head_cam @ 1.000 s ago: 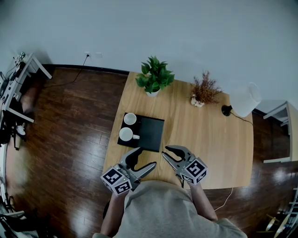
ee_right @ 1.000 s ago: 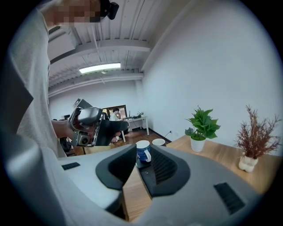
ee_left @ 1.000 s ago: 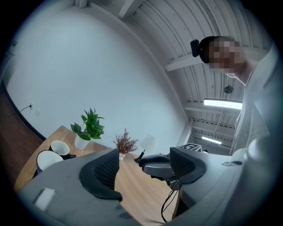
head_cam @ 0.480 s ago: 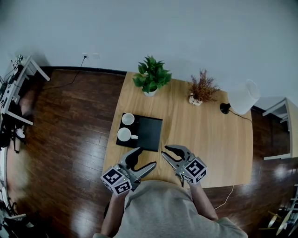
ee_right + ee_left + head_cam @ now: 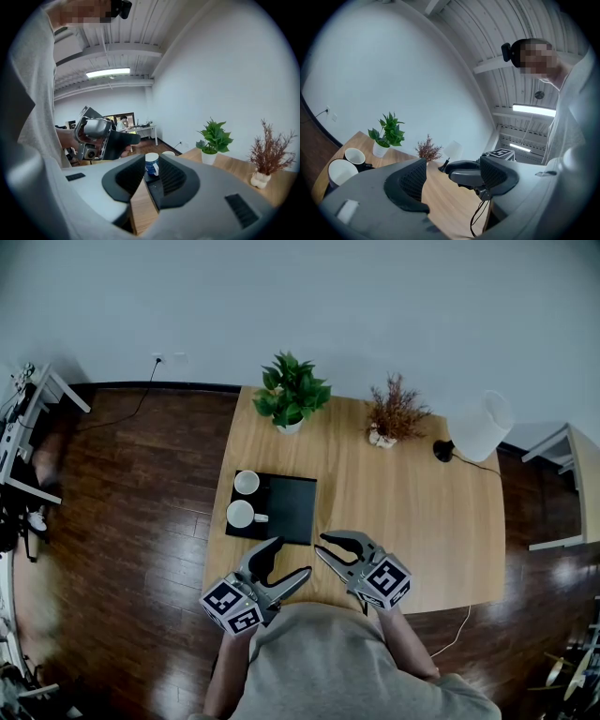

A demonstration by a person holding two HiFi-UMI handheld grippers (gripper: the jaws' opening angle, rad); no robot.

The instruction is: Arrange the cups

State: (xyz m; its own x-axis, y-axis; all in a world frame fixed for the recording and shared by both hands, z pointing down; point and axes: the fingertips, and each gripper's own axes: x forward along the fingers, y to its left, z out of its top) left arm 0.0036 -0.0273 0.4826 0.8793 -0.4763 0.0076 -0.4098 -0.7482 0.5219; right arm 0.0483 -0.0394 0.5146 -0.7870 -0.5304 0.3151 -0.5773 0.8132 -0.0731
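Observation:
Two white cups stand on the left side of a black tray (image 5: 292, 507): a far cup (image 5: 247, 482) and a near cup with a handle (image 5: 240, 514). In the left gripper view the cups (image 5: 355, 155) (image 5: 340, 171) show at lower left. My left gripper (image 5: 287, 559) (image 5: 453, 161) hovers at the table's front edge, open and empty. My right gripper (image 5: 321, 546) (image 5: 151, 177) is beside it. Its jaws are closing, a narrow gap is left, and nothing lies between them. Beyond that gap a cup (image 5: 151, 164) appears far off, blue-sided in this view.
On the wooden table (image 5: 412, 512) the back edge holds a green potted plant (image 5: 291, 395), a dried plant in a small vase (image 5: 394, 413) and a white lamp (image 5: 480, 426). A cable (image 5: 459, 629) hangs off the front right. Dark wood floor surrounds the table.
Only the head view has drifted a little. Both grippers stay near the table's front edge and the cups have not moved.

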